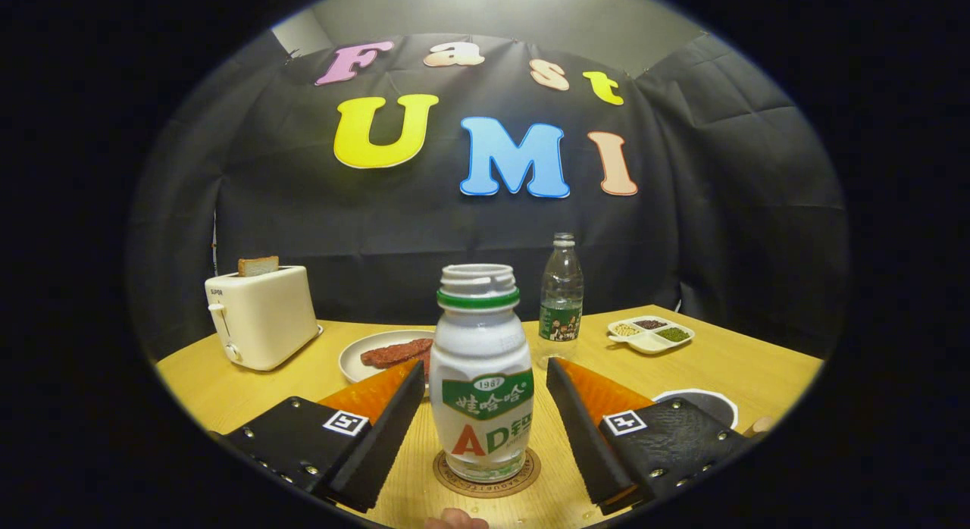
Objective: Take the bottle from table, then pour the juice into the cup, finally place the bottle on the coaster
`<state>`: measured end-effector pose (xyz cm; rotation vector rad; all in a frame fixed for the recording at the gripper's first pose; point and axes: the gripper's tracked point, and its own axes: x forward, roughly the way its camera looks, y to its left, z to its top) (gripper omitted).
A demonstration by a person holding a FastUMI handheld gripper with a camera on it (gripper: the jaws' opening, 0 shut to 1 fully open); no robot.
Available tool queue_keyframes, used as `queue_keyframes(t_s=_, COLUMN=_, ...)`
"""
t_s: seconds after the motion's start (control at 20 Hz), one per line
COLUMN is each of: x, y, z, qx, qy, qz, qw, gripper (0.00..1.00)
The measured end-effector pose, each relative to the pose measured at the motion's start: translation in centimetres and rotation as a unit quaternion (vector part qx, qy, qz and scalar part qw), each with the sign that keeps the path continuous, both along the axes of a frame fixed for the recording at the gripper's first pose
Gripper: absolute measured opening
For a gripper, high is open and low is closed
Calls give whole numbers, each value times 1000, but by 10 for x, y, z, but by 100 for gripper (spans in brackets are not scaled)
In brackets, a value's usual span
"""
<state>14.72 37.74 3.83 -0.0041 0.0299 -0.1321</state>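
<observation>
White bottle [480, 392] labelled "AD" and "1987" stands on a coaster [487, 476] at lower centre, between wide-open, empty jaws.

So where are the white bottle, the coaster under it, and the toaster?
white bottle [480, 377]: gripper view, on its label, between the open fingers.
coaster [523, 480]: gripper view, on its rim.
toaster [265, 317]: gripper view, on its front wall.

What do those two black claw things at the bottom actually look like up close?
They are the jaws of one hand-held gripper: two flat black wedge-shaped fingers with thick dark pads on their inner faces and orange panels on top. Each carries a small white square tag printed with a black pattern, and silver screws dot the textured black plates behind. The jaws stand open.
</observation>
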Motion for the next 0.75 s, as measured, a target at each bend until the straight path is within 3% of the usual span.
queue_keyframes(t_s=0.25, x=-19, y=8, z=40, qx=-10, qy=-24, qz=30, qw=999, gripper=97)
queue_keyframes(t_s=0.55, x=-50, y=-4, z=104, qx=-27, qy=-37, qz=34, qw=998, gripper=97)
queue_keyframes(t_s=0.75, x=-68, y=-13, z=121, qx=-29, qy=-30, qz=48, qw=998, gripper=97)
